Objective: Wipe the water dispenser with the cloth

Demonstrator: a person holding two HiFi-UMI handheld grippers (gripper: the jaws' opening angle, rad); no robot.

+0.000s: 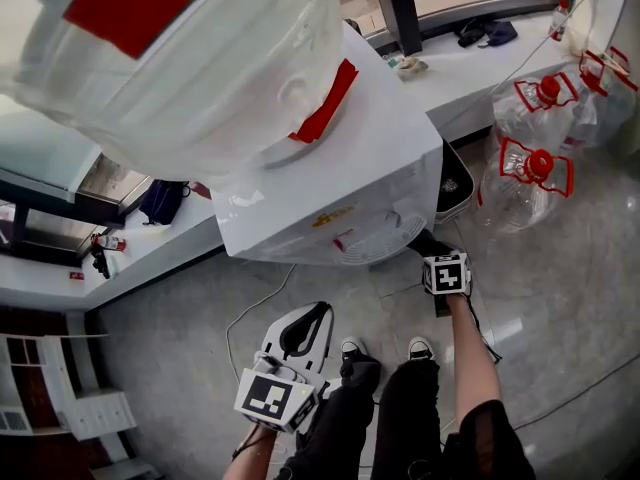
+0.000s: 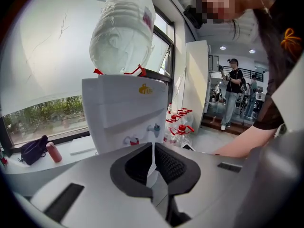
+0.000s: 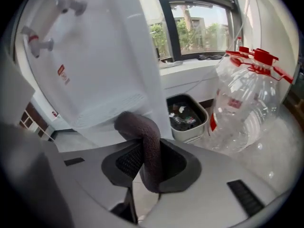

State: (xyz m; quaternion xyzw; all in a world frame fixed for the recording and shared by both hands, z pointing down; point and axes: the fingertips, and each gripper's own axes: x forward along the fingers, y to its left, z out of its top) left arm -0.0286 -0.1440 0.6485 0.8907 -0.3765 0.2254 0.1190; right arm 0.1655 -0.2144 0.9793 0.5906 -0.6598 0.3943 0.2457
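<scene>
Grey floor below the window ledge: the water dispenser (image 1: 330, 168) stands just ahead of the right gripper (image 3: 149, 167), whose jaws clamp the cloth (image 3: 148, 148) near its lower wall. The left gripper (image 2: 153, 167), jaws together and empty, hangs farther back.

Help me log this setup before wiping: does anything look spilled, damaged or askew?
Nothing stands out. The water dispenser stands upright with its bottle seated on top, the cloth is clamped in the right gripper, and no spill shows on the floor.
</scene>
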